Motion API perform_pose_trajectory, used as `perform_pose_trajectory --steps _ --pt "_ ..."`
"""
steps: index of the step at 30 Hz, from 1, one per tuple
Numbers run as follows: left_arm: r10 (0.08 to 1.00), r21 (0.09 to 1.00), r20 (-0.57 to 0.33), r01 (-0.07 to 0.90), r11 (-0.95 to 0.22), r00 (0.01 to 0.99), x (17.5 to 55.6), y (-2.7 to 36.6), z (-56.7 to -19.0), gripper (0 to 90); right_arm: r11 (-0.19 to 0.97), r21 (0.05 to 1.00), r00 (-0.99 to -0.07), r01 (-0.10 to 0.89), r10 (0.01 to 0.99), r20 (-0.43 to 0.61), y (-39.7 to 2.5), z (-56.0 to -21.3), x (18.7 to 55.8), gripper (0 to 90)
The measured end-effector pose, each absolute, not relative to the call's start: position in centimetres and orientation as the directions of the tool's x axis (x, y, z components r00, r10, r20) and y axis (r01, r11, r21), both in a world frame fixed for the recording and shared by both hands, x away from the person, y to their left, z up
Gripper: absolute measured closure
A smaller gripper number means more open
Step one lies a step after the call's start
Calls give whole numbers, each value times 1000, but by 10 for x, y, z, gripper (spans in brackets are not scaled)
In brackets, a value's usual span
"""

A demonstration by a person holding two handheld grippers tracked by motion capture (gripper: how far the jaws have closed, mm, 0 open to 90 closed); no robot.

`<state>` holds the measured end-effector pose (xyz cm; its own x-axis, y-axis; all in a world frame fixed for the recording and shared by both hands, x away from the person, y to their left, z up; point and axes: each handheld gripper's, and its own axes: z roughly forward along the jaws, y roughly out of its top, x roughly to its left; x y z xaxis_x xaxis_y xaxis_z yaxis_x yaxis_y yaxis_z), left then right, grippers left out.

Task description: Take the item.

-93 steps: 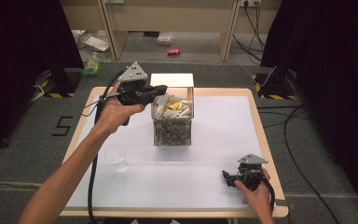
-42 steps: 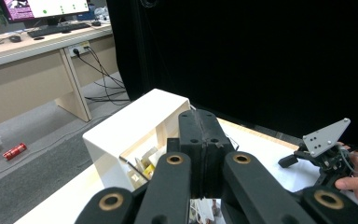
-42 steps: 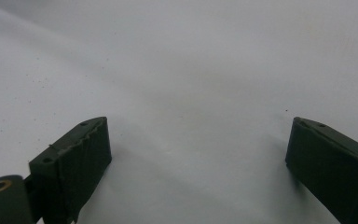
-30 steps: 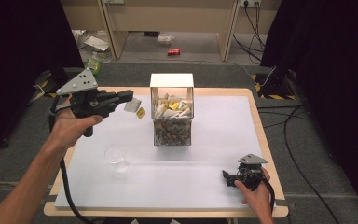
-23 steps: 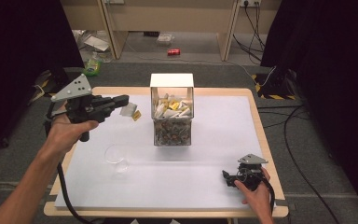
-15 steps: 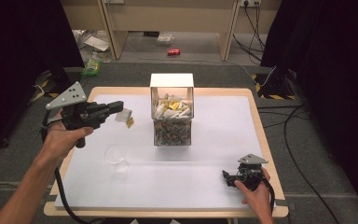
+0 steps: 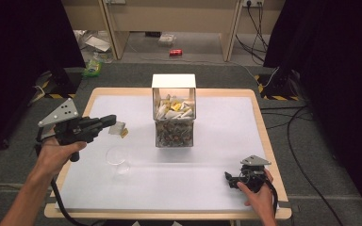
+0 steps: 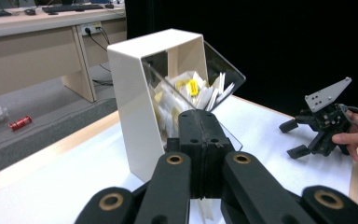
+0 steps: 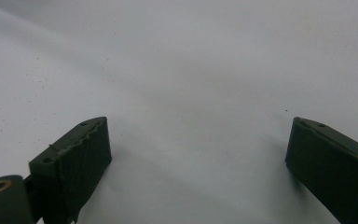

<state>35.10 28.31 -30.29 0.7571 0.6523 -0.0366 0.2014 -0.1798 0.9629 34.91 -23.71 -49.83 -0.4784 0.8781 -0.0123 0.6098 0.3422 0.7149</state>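
A clear-fronted white box (image 7: 174,117) full of white and yellow sachets stands at the table's middle; in the left gripper view the box (image 8: 140,93) rises just ahead of the jaws. My left gripper (image 7: 109,123) hovers left of the box, shut on a small white sachet (image 7: 118,129) with a yellow tag, above and slightly behind a clear glass cup (image 7: 118,160). In its own view the left gripper (image 8: 200,122) has its jaws pressed together, and the sachet's white edge (image 8: 206,207) peeks out below. My right gripper (image 7: 231,178) rests open on the table near the front right, with nothing between its jaws (image 9: 198,140).
The white table top (image 7: 217,141) has a wooden rim. The right gripper (image 8: 319,123) also appears far off in the left gripper view, held by a hand. Beyond the table are desks, cables and a red can (image 7: 175,52) on the floor.
My left gripper has drawn away from the box, carrying the sachet left and toward the near side, to a spot over the glass cup. The right gripper has stayed put.
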Motion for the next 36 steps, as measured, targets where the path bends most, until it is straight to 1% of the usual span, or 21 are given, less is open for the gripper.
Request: perform_pose_trajectory --steps 24,36 --pt "675 949 -95 272 -161 731 334 302 -354 895 346 714 -478 609 878 -18 -237 -498 349 72" --pt "692 940 -144 317 -128 708 332 306 -377 895 346 714 -478 608 878 -17 -237 -498 349 72"
